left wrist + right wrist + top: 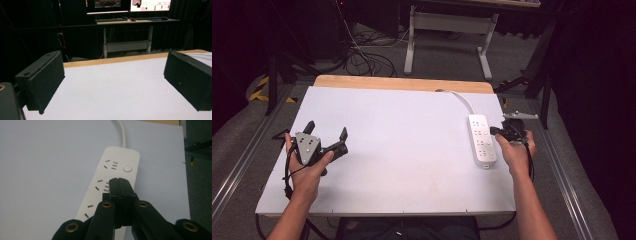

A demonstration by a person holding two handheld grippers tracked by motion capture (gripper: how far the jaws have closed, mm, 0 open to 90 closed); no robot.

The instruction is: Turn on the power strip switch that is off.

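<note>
A white power strip [482, 140] lies lengthwise at the right of the white table top [402, 145], its white cord [461, 97] running off toward the far edge. My right gripper [495, 131] hovers at the strip's right side with its jaws pressed together and nothing between them. In the right gripper view the shut gripper [119, 180] sits over the power strip [110, 172], just short of its round switch button [127, 167]. My left gripper [327, 131] is held over the table's left part, jaws wide apart. The left gripper [112, 82] frames only bare table.
A wooden strip [404, 83] edges the far side of the table. Beyond it stand a desk frame [447, 37] and loose cables [362, 57] on the floor. Metal rails [562, 170] run along both sides of the table. A desk with monitors [130, 6] stands in the dark background.
</note>
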